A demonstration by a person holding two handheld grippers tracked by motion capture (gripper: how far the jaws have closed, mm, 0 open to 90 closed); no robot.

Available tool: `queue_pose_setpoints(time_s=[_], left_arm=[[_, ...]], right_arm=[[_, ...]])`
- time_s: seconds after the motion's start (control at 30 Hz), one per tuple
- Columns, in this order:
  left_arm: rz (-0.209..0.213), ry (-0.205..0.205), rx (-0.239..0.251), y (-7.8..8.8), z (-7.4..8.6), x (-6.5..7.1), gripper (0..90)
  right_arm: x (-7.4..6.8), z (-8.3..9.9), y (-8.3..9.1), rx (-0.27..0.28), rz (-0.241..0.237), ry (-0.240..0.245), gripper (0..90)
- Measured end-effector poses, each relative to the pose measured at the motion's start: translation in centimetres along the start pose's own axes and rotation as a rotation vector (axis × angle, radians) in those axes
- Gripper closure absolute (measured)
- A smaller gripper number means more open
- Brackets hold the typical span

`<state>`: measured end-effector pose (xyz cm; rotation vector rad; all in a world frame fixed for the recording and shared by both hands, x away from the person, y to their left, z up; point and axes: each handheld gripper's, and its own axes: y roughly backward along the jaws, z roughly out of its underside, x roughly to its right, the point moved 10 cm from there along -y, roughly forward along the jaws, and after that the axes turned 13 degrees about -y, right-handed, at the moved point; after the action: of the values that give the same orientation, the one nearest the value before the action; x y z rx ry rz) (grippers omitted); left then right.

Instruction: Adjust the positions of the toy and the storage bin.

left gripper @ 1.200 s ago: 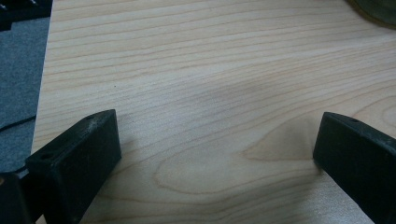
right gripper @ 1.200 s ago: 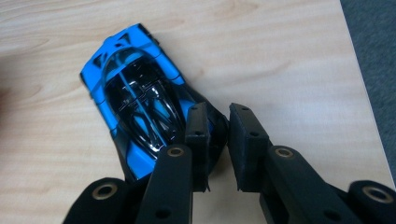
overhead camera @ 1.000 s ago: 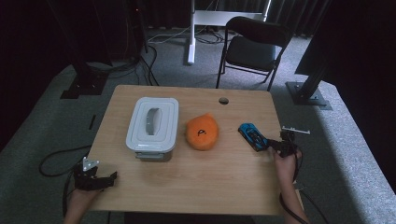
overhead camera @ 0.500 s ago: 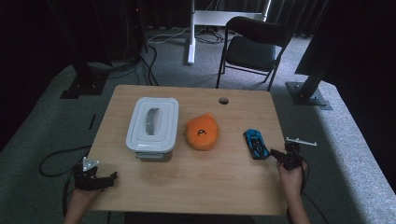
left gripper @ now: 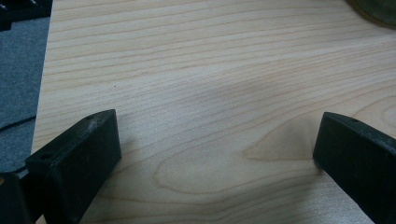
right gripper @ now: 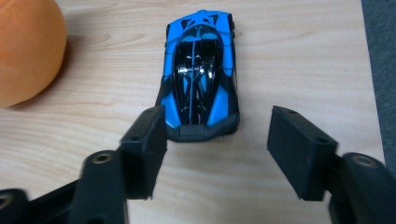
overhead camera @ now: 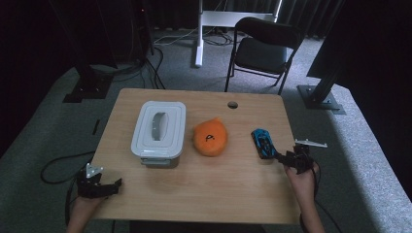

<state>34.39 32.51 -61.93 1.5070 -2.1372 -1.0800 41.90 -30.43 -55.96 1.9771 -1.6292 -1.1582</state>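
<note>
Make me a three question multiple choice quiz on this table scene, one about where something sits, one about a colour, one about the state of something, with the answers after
1. Where does the orange plush ball lie?
A. between the white lidded box and the toy car
B. inside the box
C. on the chair

2. What colour is the toy car?
A. red and white
B. blue and black
C. all yellow

3. How does the right gripper stand to the car?
A. shut on its roof
B. jaws apart, just behind the car's near end
C. holding it above the table

Answers:
1 A: in the high view the ball sits on the table with the box on its left and the car on its right.
2 B: the right gripper view shows a blue body with a black top.
3 B: the jaws have just been opening; the car rests on the wood, unpressed.
</note>
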Motion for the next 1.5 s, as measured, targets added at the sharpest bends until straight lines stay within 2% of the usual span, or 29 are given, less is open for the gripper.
queue_pose_setpoints(time_s=[0.2,0.27,0.43,0.5,0.53,0.73,0.83,1.03,1.13,1.3,1.4,1.5], left_arm=[[0.0,0.0,0.0,0.0,0.0,0.0,1.2],[0.0,0.0,0.0,0.0,0.0,0.0,1.2],[0.0,0.0,0.0,0.0,0.0,0.0,1.2],[0.0,0.0,0.0,0.0,0.0,0.0,1.2],[0.0,0.0,0.0,0.0,0.0,0.0,1.2],[0.0,0.0,0.0,0.0,0.0,0.0,1.2],[0.0,0.0,0.0,0.0,0.0,0.0,1.2],[0.0,0.0,0.0,0.0,0.0,0.0,1.2],[0.0,0.0,0.0,0.0,0.0,0.0,1.2],[0.0,0.0,0.0,0.0,0.0,0.0,1.2],[0.0,0.0,0.0,0.0,0.0,0.0,1.2],[0.0,0.0,0.0,0.0,0.0,0.0,1.2]], right_arm=[[-0.6,-2.1,-2.3,0.003,0.027,0.025,27.9],[-0.9,-3.0,-3.2,-0.006,0.042,0.021,20.9],[-1.8,-4.9,-5.8,-0.022,0.054,0.05,18.4],[-2.0,-5.2,-6.9,-0.044,0.083,0.063,18.1],[-2.0,-5.2,-6.9,-0.044,0.083,0.063,18.1],[-2.7,-4.8,-9.7,-0.107,0.096,0.062,18.3],[-2.9,-4.7,-11.0,-0.109,0.119,0.066,18.5],[-2.8,-5.6,-11.9,-0.078,0.148,0.1,26.3],[-2.9,-5.9,-12.4,-0.097,0.155,0.103,25.6],[-3.1,-6.0,-13.2,-0.118,0.204,0.158,22.2],[-3.0,-6.0,-13.7,-0.136,0.213,0.151,21.7],[-2.8,-5.9,-14.1,-0.148,0.236,0.172,21.8]])
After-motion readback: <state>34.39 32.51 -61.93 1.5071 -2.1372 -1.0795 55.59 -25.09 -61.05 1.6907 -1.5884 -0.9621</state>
